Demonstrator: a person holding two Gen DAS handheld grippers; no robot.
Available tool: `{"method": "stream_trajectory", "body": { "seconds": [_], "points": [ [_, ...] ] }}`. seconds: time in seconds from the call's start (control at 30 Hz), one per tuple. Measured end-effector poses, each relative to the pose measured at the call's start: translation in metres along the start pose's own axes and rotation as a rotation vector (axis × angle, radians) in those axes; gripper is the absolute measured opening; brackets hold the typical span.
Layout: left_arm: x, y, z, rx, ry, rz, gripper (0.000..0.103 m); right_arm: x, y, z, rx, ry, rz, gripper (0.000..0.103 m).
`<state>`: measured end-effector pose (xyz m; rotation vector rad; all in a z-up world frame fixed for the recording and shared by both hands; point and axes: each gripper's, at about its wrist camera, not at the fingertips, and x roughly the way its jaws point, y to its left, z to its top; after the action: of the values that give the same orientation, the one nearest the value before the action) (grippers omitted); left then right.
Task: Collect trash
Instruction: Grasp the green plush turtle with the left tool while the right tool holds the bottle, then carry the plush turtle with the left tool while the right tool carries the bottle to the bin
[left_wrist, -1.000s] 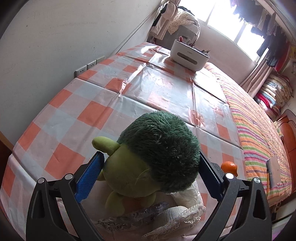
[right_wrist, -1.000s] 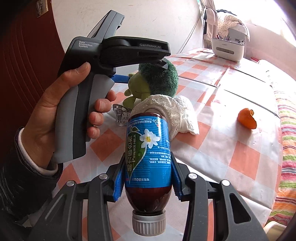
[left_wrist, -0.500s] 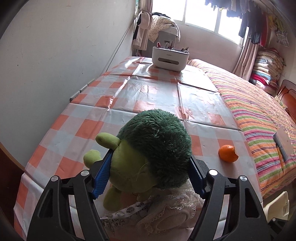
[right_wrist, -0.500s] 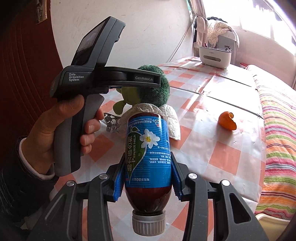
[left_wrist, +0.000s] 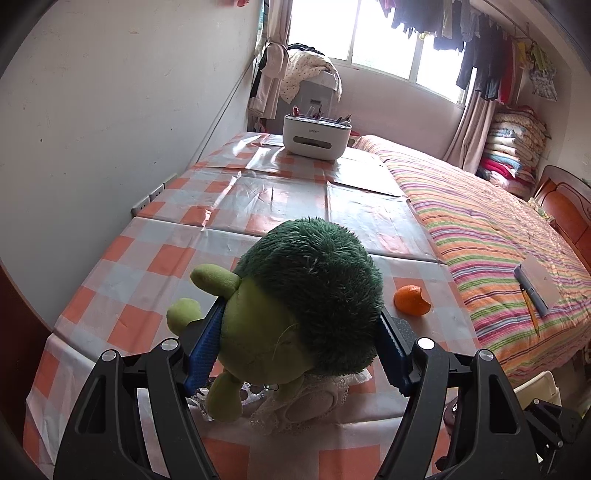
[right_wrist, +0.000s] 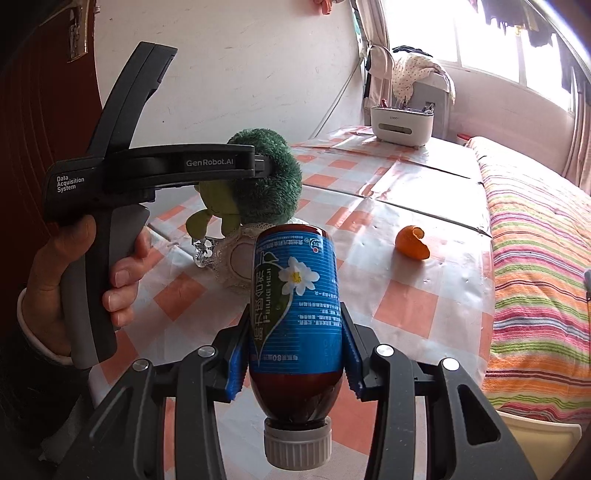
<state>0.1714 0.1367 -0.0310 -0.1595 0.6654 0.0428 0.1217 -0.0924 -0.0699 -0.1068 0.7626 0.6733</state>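
A plush toy (left_wrist: 306, 280) with a light green face, dark green hair and a white lace dress is at the near end of the checked table (left_wrist: 147, 266). My left gripper (left_wrist: 300, 310) is shut on its head, the blue pads pressing both sides. The right wrist view shows the same toy (right_wrist: 269, 184) under the left gripper's body, which a hand (right_wrist: 55, 280) holds. My right gripper (right_wrist: 295, 314) is shut on a bottle (right_wrist: 291, 266) with a blue label and brown liquid, cap toward the camera. A piece of orange peel (left_wrist: 412, 301) lies on the cloth to the right. A crinkled silver wrapper (right_wrist: 201, 254) shows beside the dress.
A white organiser box (left_wrist: 316, 142) stands at the table's far end under the window. A bed with a striped cover (left_wrist: 498, 236) runs along the right edge, with a flat notebook (left_wrist: 537, 286) on it. A cream container rim (right_wrist: 535, 424) sits low at the right. A wall bounds the left.
The left jaws closed in from beside the toy's head until they pinch it, and that gripper rose and levelled toward the window. The right gripper, still holding the bottle, drew back and up a little.
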Motion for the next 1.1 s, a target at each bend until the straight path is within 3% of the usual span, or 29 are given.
{"method": "stream_trajectory", "body": {
  "seconds": [0.33,1.1],
  "points": [
    [-0.021,-0.019,-0.010,0.023,-0.024,-0.042,0.072,-0.019,-0.017,-0.010,0.033,-0.027,-0.045,0.041],
    [-0.057,-0.103,-0.039,0.152,-0.044,-0.222,0.072,-0.093,-0.068,-0.059,0.209,-0.138,-0.207,0.041]
  ]
}}
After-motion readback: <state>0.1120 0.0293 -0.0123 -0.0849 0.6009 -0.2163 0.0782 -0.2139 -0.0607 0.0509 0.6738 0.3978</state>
